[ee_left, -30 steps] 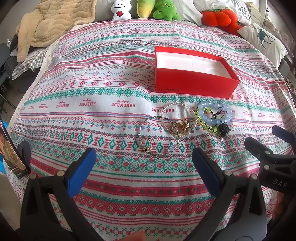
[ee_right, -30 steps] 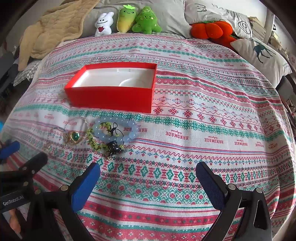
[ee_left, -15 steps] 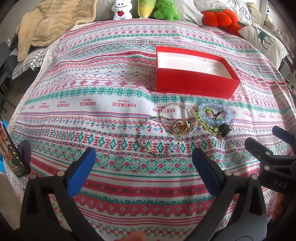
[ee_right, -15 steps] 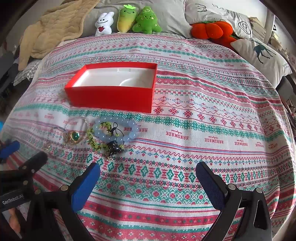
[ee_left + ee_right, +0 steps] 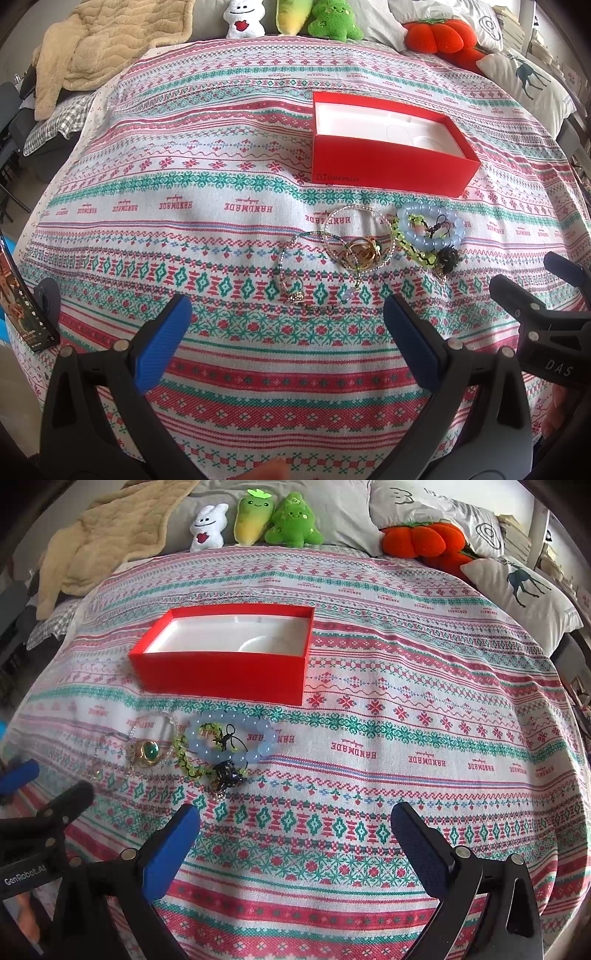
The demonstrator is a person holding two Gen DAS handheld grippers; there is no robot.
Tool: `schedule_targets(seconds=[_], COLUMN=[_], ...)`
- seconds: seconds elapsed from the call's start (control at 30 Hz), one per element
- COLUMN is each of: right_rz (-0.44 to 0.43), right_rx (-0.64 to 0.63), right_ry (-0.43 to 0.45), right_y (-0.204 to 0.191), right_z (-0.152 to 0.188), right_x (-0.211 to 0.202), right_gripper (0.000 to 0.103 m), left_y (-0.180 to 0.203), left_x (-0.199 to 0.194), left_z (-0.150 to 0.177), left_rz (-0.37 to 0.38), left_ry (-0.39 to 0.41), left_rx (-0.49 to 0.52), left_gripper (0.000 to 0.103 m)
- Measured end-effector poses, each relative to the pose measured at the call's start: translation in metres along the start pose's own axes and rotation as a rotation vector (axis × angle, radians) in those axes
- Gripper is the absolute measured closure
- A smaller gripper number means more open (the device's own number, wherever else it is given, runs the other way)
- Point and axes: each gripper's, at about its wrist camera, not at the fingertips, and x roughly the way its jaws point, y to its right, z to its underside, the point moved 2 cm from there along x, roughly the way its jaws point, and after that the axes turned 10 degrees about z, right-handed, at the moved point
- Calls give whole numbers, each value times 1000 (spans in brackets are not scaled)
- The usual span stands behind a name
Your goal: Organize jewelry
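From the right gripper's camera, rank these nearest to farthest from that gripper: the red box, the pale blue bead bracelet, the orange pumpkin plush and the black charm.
Right wrist view, from the right gripper:
1. Black charm, just ahead, toward its left finger.
2. Pale blue bead bracelet, right behind the charm, left of centre.
3. Red box, farther back on the left, open and empty.
4. Orange pumpkin plush, far end of the bed, right.

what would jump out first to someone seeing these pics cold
The open red box with its bare white lining sits mid-bed on the patterned blanket. Just in front of it lies a tangle of jewelry, where the pale blue bead bracelet and a green-stoned ring stand out. Plush toys line the far edge.
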Motion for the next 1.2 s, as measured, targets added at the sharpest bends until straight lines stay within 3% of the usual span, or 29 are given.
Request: schedule_targets(seconds=[0.2,0.47,0.67,0.9,0.97,1.03,1.1,1.2], right_rz=[-14,-75,-110,-189,-228,-271,-300,-332], right_rx=[0,17,17,32,42,67,86,86], right_ry=[-2,-9,-50,-132,-148,-163,-208,-264], right_y=[0,9,18,21,21,23,22,16], right_z=[-4,-26,-46,-62,-64,-64,-63,-63], right_x=[-3,-9,-5,15,22,33,48,66], right_gripper=[0,0,0,1,5,27,41,53], left_y=[-3,-14,-14,-16,-17,-17,-16,-9], left_x=[4,2,2,25,36,47,61,74], left_z=[-3,-24,-44,-68,-71,-69,-69,-71], left_rz=[-12,33,127,241,274,306,320,328], left_ry=[-13,-49,-85,-151,-162,-175,-216,-245], left_rx=[-2,-28,-25,-59,-72,-83,-102,-89], left_gripper=[0,0,2,23,31,46,57,63])
